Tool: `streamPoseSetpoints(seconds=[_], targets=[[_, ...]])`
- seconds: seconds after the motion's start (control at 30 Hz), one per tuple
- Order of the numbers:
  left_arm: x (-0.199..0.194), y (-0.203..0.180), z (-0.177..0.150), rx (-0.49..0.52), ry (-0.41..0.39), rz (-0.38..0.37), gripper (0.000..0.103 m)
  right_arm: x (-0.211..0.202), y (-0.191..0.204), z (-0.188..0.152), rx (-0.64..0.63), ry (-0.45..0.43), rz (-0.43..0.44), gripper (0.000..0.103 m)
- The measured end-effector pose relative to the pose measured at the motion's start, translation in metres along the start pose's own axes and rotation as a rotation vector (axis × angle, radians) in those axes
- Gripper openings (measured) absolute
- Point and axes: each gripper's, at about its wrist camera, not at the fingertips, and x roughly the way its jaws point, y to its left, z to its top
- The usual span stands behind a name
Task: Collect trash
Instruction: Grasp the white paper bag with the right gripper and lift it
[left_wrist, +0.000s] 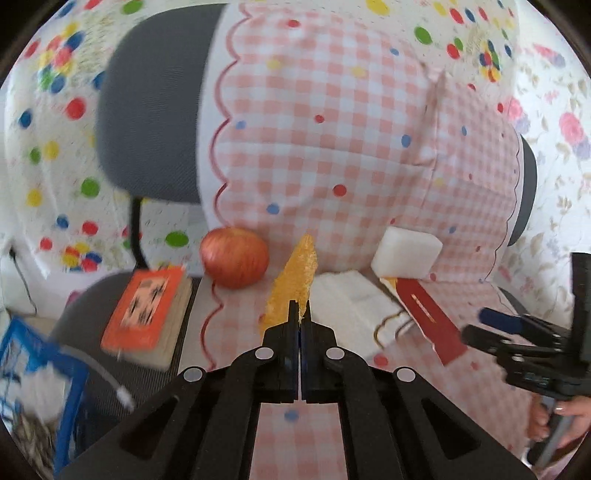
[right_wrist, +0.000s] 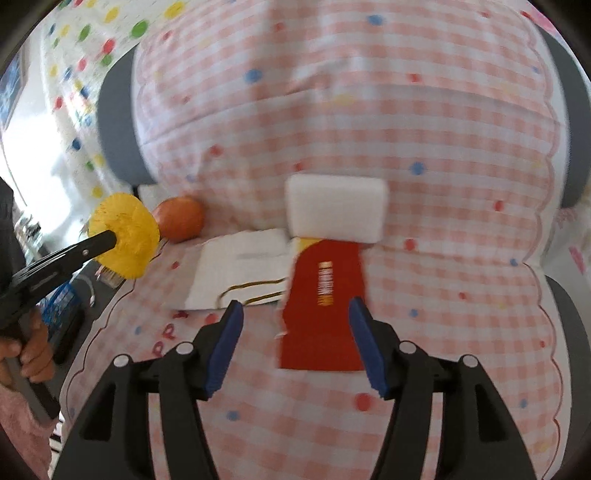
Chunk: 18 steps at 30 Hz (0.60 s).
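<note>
On the cloth (right_wrist: 443, 258) the sponge (right_wrist: 336, 208) is set at the back, touching the wrapper (right_wrist: 325, 306) before it; the napkin (right_wrist: 236, 269) lies just left, the apple (right_wrist: 181, 219) farther left, and the book (left_wrist: 147, 314) is placed beyond the cloth's left edge

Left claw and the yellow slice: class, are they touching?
Touching. The left wrist view shows the left claw shut on the yellow slice; the right wrist view shows the slice lifted.

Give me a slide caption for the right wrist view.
Open right gripper poised over red wrapper; left gripper grips yellow disc.
</note>
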Motion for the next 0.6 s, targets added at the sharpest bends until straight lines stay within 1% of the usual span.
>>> streamPoseSetpoints(seconds=[0.07,0.2,0.4,0.43,0.47,0.5,0.6], targets=[[-0.008,0.004,-0.009,-0.028,-0.003,-0.014,0.0,0.01,0.015,0.002,-0.025,0.018,0.019,0.059],[-0.012,0.001,-0.016,-0.021,-0.012,-0.014,0.0,0.044,0.04,0.011,-0.062,0.065,0.042,0.059],[-0.011,0.007,-0.018,-0.036,-0.009,-0.031,0.0,0.09,0.056,0.021,-0.09,0.151,0.016,0.062],[-0.01,0.008,-0.018,-0.039,-0.009,-0.034,0.0,0.098,0.056,0.022,-0.087,0.177,0.002,0.064],[-0.01,0.009,-0.019,-0.043,-0.007,-0.035,0.0,0.102,0.055,0.021,-0.087,0.193,-0.008,0.07],[-0.009,0.011,-0.02,-0.049,-0.004,-0.036,0.0,0.105,0.056,0.02,-0.089,0.205,-0.013,0.073],[-0.006,0.015,-0.022,-0.064,0.001,-0.039,0.0,0.103,0.056,0.017,-0.094,0.208,-0.018,0.073]])
